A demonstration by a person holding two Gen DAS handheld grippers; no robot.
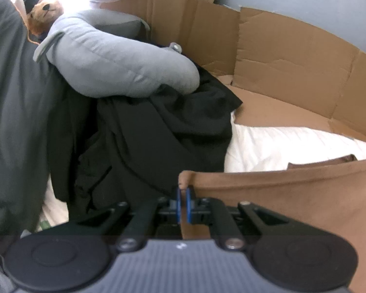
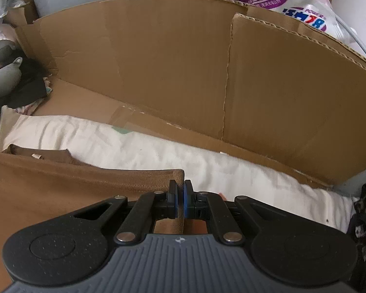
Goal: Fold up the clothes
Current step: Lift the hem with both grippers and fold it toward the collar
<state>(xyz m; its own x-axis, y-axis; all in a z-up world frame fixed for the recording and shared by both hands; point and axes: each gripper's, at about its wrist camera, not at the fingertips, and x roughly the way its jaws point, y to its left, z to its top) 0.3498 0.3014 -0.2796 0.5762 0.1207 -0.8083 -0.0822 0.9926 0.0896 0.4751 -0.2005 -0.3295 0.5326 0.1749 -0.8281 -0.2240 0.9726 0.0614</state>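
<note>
Two corners of one brown garment [image 1: 280, 195] are pinched: the left gripper [image 1: 184, 193] has its fingers clenched on the left corner, the right gripper [image 2: 180, 190] on the right corner. The cloth's edge stretches between them over a white bed sheet [image 2: 134, 146], with flattened cardboard [image 2: 158, 61] standing beyond and a black clothes heap [image 1: 158, 134] far left.

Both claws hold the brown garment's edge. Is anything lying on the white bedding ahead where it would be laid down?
Nothing visible. The white bedding ahead of the brown garment is bare up to the cardboard. The black clothes lie off to the left, beside the left claw, not in the path.
</note>
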